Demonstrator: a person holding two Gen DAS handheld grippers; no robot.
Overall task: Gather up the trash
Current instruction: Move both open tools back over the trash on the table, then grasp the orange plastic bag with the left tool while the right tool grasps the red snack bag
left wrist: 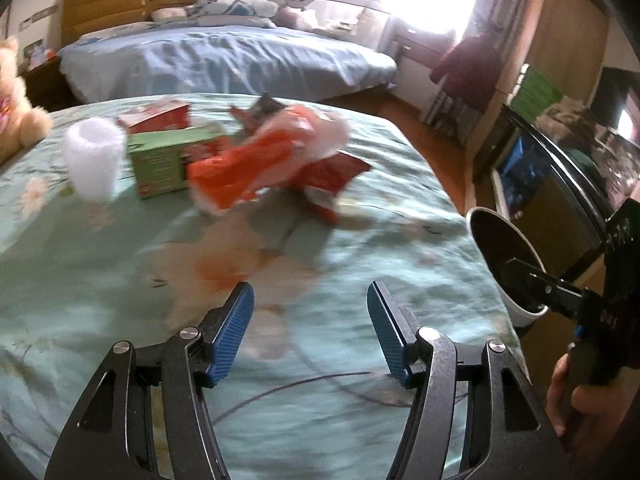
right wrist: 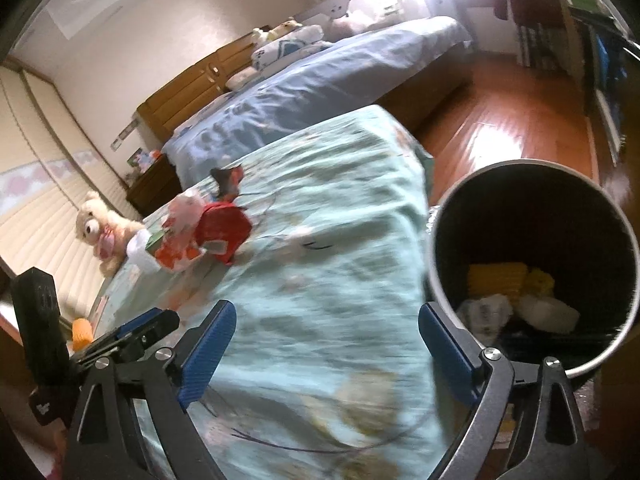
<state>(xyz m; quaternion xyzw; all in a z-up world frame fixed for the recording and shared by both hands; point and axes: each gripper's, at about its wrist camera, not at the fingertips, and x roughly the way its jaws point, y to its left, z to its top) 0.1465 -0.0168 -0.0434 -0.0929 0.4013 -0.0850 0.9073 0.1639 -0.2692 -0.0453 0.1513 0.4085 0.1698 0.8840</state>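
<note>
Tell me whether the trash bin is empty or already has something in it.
Not empty. The right wrist view looks into the trash bin: yellow pieces and crumpled white trash lie at its bottom, far below the rim.

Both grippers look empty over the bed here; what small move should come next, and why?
Probably advance the left gripper toward the orange wrapper, the nearest piece of the pile. Its jaws stand open with nothing between them, the trash lies ahead on the green bedspread, and the bin waits at the bed's edge.
</note>
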